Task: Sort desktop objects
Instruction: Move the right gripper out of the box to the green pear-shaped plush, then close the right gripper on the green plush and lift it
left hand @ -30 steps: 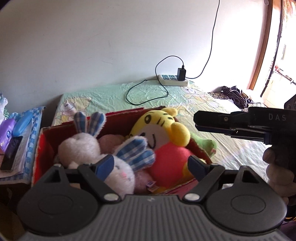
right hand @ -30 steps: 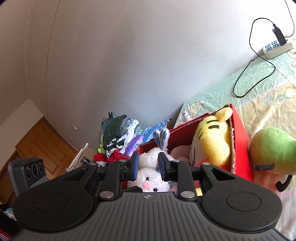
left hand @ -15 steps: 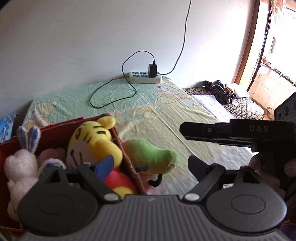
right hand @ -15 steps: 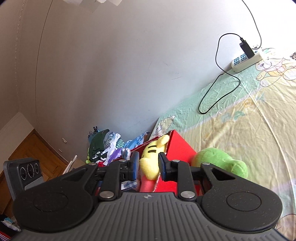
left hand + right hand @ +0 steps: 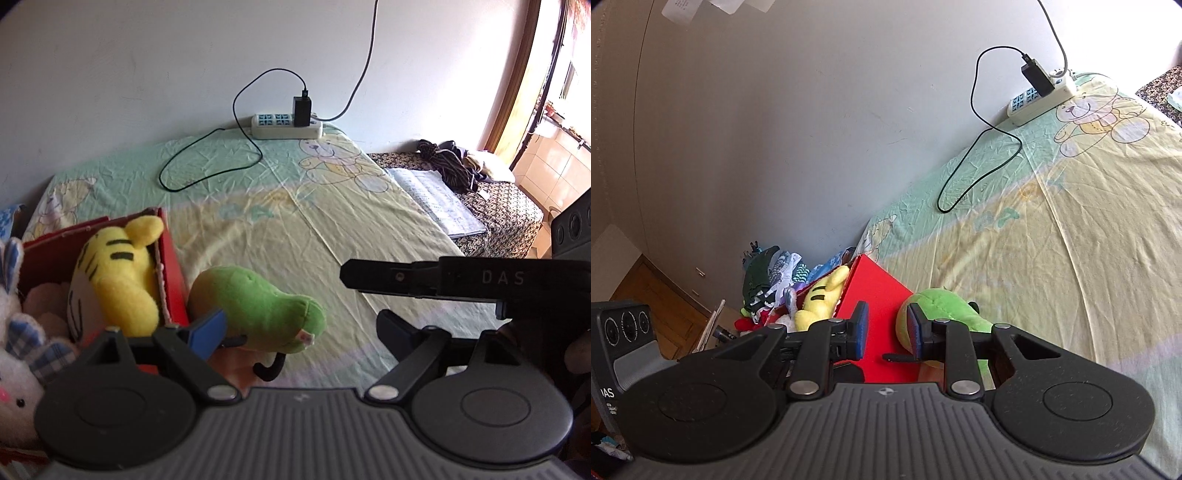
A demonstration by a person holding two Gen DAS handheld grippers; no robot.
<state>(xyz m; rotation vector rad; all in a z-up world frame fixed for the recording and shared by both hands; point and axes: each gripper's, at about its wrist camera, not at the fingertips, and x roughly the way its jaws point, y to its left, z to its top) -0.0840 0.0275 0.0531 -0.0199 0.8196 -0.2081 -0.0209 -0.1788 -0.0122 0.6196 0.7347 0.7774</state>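
A green plush toy (image 5: pixel 258 306) lies on the bed sheet just right of a red box (image 5: pixel 171 273). The box holds a yellow tiger plush (image 5: pixel 110 280) and a white rabbit plush (image 5: pixel 14 354). My left gripper (image 5: pixel 299 328) is open and empty, just in front of the green plush. My right gripper (image 5: pixel 886 330) is partly open and empty, above the box's red wall (image 5: pixel 882 317) with the green plush (image 5: pixel 945 310) beside its right finger. The right gripper also shows in the left wrist view (image 5: pixel 424 277).
A white power strip (image 5: pixel 286 125) with a black charger and looping cable (image 5: pixel 207 162) lies at the wall. A second bed with dark cloth and paper (image 5: pixel 454 184) stands to the right. Clothes (image 5: pixel 775 273) pile left of the box.
Both views have swung right, from over the box toward the green plush and open sheet. The right gripper's jaws have opened a little wider. The left gripper stays open.
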